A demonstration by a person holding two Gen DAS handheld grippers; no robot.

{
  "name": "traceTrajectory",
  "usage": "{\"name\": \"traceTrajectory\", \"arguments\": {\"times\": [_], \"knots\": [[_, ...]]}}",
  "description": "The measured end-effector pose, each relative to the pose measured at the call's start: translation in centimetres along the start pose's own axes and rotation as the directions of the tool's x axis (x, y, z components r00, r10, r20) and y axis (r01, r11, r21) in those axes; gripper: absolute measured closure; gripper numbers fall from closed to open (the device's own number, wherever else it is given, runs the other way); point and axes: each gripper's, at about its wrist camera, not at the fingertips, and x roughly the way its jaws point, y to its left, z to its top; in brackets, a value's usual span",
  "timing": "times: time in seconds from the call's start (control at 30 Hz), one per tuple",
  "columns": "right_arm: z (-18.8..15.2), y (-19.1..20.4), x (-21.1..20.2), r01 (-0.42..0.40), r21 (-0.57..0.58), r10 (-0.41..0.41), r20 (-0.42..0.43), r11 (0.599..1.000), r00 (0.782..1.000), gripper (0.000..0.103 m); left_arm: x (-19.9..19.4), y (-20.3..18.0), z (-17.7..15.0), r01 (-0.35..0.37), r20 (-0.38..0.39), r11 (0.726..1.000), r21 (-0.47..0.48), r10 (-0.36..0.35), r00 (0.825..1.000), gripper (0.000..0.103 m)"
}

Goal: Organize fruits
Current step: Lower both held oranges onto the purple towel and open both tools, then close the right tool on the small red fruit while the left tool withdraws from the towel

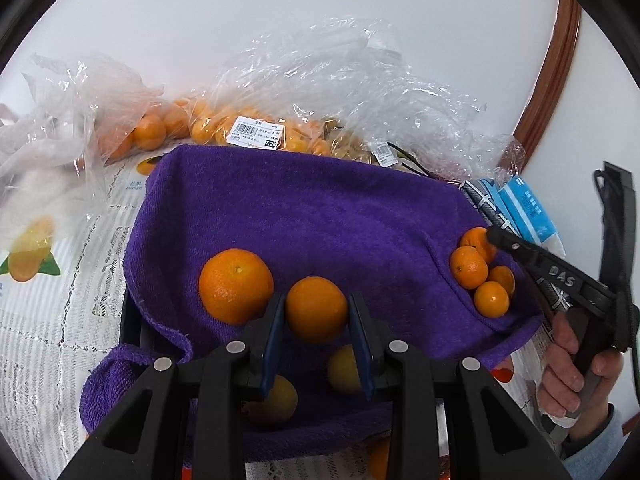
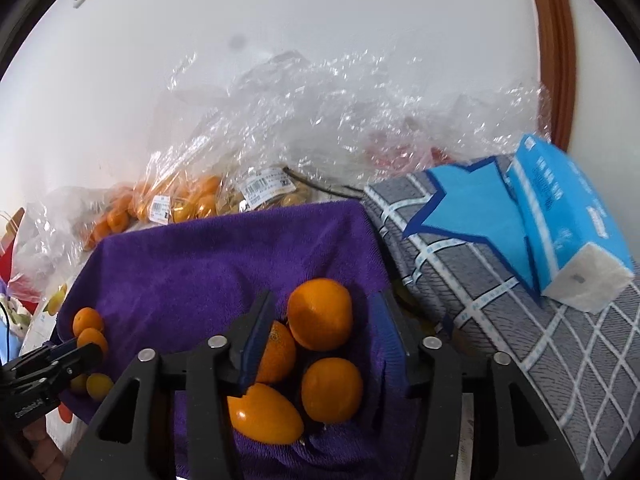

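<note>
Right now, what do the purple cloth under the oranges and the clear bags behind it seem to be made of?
The purple cloth looks like terry or microfibre towelling: matte, with a fine looped, ribbed pile and soft folds. The clear bags look like thin glossy plastic film: see-through, crinkled, with bright glints, and the fruit inside shows through.

The left gripper [image 1: 316,316] pinches an orange [image 1: 317,309] over the purple towel [image 1: 320,216], just beside a larger orange [image 1: 236,286]. At the towel's right edge, the right gripper [image 1: 491,236] touches a cluster of small mandarins [image 1: 480,272].
</note>
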Motion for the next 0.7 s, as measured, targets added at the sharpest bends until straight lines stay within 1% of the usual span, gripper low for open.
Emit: {"name": "traceTrajectory", "arguments": {"times": [0.1, 0.2, 0.3, 0.33, 0.37, 0.43, 0.53, 0.63, 0.7], "knots": [[0.0, 0.5, -1.7, 0.024, -0.006, -0.024, 0.038, 1.0, 0.999, 0.051, 0.0, 0.0, 0.0, 0.0, -0.007, 1.0, 0.007, 0.0, 1.0, 0.073], [-0.8, 1.4, -4.3, 0.06, -0.03, -0.057, 0.09, 0.998, 0.994, 0.051, 0.1, 0.0, 0.0, -0.002, -0.014, 1.0, 0.008, 0.002, 1.0, 0.073], [-1.9, 2.6, -6.2, 0.131, -0.058, -0.125, 0.099, 0.99, 0.987, 0.051, -0.1, -0.1, 0.0, -0.002, -0.004, 1.0, 0.01, 0.002, 1.0, 0.071], [-2.2, 2.9, -6.8, 0.139, -0.062, -0.133, 0.101, 0.988, 0.986, 0.051, -0.2, -0.1, 0.0, -0.001, 0.001, 1.0, 0.012, 0.001, 1.0, 0.07], [-2.7, 3.3, -7.4, 0.139, -0.069, -0.132, 0.097, 0.988, 0.986, 0.051, -0.4, -0.3, 0.0, 0.001, 0.009, 1.0, 0.018, -0.001, 1.0, 0.068], [-3.4, 3.9, -8.3, 0.124, -0.069, -0.118, 0.076, 0.99, 0.99, 0.051, -0.7, -0.5, -0.1, 0.003, 0.017, 1.0, 0.025, -0.003, 1.0, 0.067], [-5.0, 4.6, -9.0, 0.065, -0.052, -0.064, 0.013, 0.997, 0.998, 0.051, -1.3, -0.6, -0.2, 0.003, 0.03, 1.0, 0.031, -0.004, 1.0, 0.067], [-7.1, 6.0, -9.4, 0.022, -0.068, -0.026, -0.05, 0.997, 0.998, 0.051, -2.5, -0.6, -0.2, -0.025, 0.065, 0.999, 0.045, 0.022, 0.998, 0.067], [-8.2, 6.9, -9.8, 0.006, -0.077, -0.012, -0.066, 0.997, 0.998, 0.051, -3.5, -0.5, -0.4, -0.032, 0.087, 0.998, 0.047, 0.028, 0.996, 0.065]]}}
